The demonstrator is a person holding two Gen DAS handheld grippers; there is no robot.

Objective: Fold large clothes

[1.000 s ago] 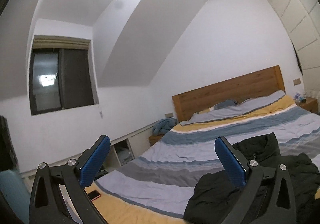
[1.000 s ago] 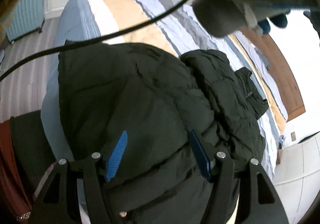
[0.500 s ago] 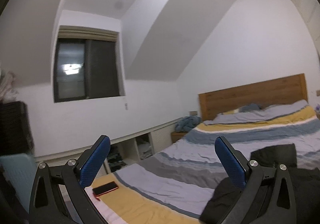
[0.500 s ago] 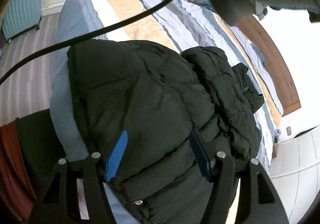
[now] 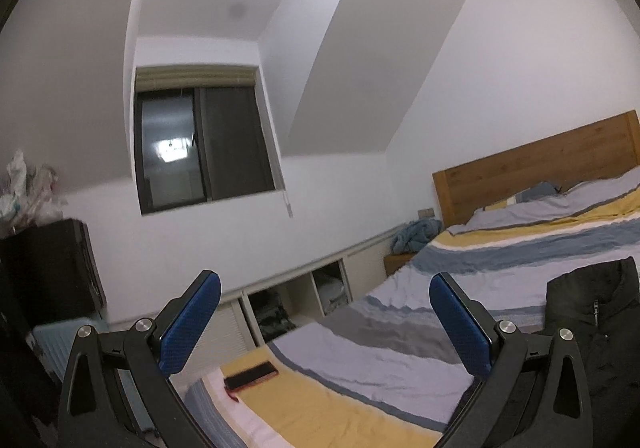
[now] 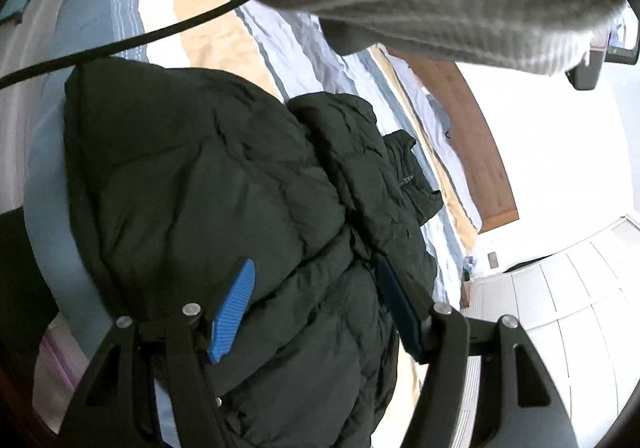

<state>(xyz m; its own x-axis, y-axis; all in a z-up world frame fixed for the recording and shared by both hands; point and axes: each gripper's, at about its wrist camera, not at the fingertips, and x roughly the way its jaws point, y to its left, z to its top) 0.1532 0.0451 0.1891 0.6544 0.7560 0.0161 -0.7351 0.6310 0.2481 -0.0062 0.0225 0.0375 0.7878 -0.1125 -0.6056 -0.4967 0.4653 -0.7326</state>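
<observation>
Right gripper: jaws parted wide, nothing clamped, hanging just above the black puffer jacket, which lies heaped across the foot of the striped bed, one sleeve bunched toward the headboard. Left gripper: jaws spread wide and empty, now swung away from the jacket toward the red phone, the wall cubbies and the window beyond. Judgement: neither claw has hold, so folding has not begun.

A wide bed with striped grey, blue and yellow bedding carries a black puffer jacket and a red-edged black phone.
</observation>
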